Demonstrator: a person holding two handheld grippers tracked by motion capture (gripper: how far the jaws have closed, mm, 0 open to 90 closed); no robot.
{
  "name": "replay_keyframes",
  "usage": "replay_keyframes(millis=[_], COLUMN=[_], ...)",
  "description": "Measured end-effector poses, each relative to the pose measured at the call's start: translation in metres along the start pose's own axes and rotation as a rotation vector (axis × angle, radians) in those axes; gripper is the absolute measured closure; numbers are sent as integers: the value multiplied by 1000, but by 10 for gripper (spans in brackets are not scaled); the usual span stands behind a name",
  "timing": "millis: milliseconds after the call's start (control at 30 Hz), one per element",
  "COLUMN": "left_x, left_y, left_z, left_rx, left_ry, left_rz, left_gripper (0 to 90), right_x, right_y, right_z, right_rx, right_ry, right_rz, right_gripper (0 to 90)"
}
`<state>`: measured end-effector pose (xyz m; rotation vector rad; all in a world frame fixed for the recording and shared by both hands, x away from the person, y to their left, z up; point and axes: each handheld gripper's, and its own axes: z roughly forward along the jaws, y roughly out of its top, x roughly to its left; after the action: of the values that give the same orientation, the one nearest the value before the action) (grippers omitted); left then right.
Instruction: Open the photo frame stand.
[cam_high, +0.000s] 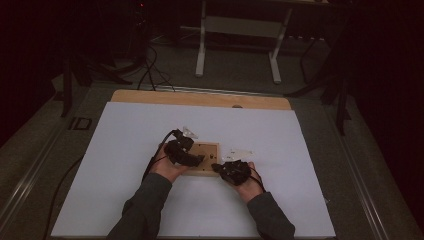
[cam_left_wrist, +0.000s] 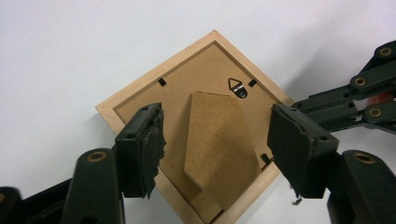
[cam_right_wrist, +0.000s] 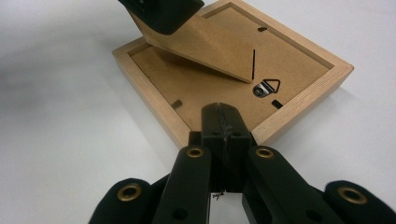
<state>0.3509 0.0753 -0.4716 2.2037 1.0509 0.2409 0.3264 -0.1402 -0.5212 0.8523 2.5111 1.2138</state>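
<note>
A small wooden picture frame (cam_high: 208, 149) lies face down on the white table, its brown backing (cam_left_wrist: 187, 81) up. A metal hanger loop (cam_left_wrist: 238, 87) sits near one edge. The cardboard easel stand (cam_left_wrist: 217, 135) is tilted up off the backing (cam_right_wrist: 210, 46). My left gripper (cam_left_wrist: 217, 149) hangs open over the frame, its jaws on either side of the stand. One left fingertip (cam_right_wrist: 161, 11) touches the stand's raised end. My right gripper (cam_right_wrist: 223, 119) is shut, its tip at the frame's near rim (cam_right_wrist: 299, 88), beside the hanger (cam_right_wrist: 266, 87). Both hands meet at the frame (cam_high: 200, 159) (cam_high: 216, 167).
The white sheet (cam_high: 125, 150) covers most of the table, and a wooden strip (cam_high: 200, 98) shows along its far edge. Cables (cam_high: 150, 70) and a white-legged stand (cam_high: 235, 30) are on the dark floor beyond. The right gripper's arms (cam_left_wrist: 364, 98) reach in beside the frame.
</note>
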Motion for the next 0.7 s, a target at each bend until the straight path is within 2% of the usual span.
replay_keyframes(millis=[100, 167, 367, 567, 700], left_x=[4, 6, 10, 10, 11], left_y=[-2, -4, -10, -11, -11], left_z=[0, 1, 8, 13, 16], left_rx=[-14, -15, 19, 46, 57], left_ry=[-42, -48, -53, -105, -139], left_rz=[-42, -62, -93, -110, -139], left_gripper=[364, 366, 389, 394, 412], right_x=[0, 0, 0, 0, 0], right_y=[0, 0, 0, 0, 0], right_z=[0, 0, 0, 0, 0], right_rx=[-1, 0, -1, -1, -2], right_ry=[0, 1, 5, 5, 4], right_rz=[0, 0, 2, 2, 2], right_gripper=[899, 900, 900, 899, 899])
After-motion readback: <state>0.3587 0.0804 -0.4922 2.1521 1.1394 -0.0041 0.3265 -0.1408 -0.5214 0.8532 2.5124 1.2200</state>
